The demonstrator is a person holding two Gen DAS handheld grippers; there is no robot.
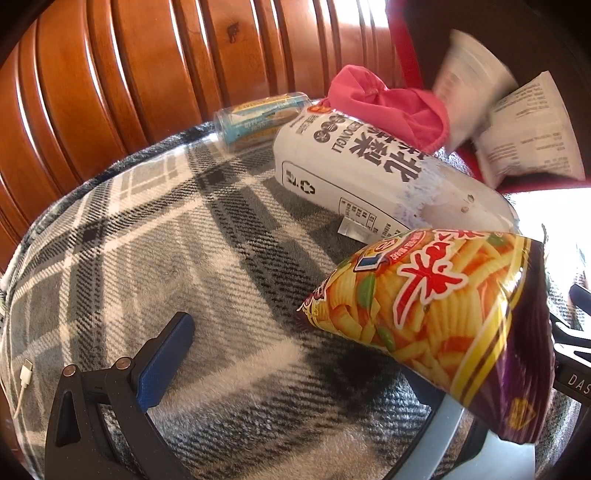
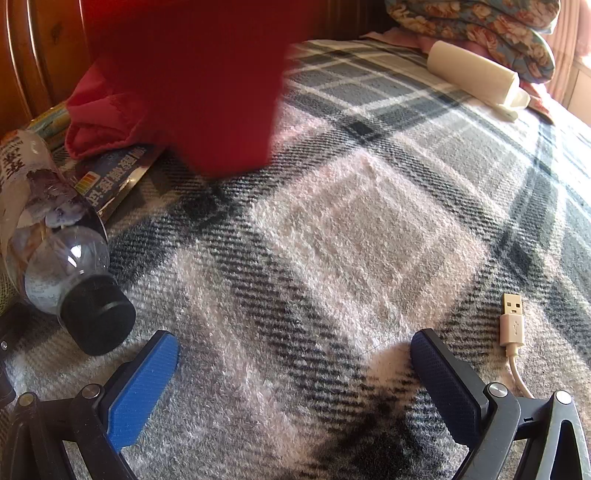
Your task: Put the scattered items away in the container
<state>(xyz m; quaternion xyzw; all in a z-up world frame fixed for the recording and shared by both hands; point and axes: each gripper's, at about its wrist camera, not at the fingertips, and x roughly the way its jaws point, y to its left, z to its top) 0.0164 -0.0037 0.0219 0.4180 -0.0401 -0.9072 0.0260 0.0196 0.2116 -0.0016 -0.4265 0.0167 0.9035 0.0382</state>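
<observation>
In the left wrist view a yellow and purple snack bag (image 1: 436, 325) lies over my left gripper's right side and hides that finger. The left blue finger pad (image 1: 166, 365) stands well away from the bag. Beyond lie a white labelled bottle (image 1: 354, 170), a pink cloth (image 1: 388, 107) on it, and a small clear can (image 1: 258, 118). A red container (image 1: 413, 55) shows blurred at top right with a cup (image 1: 469, 81) and a white packet (image 1: 532, 136). My right gripper (image 2: 295, 365) is open and empty over the blanket; the red container (image 2: 192, 81) is blurred ahead.
A plaid blanket (image 2: 369, 221) covers the bed, with a wooden headboard (image 1: 129, 74) behind. A black-capped bottle (image 2: 62, 251) and a dark packet (image 2: 114, 177) lie at the left in the right wrist view. A white USB cable (image 2: 511, 325), a white roll (image 2: 476, 74) and floral bedding (image 2: 480, 26) lie to the right.
</observation>
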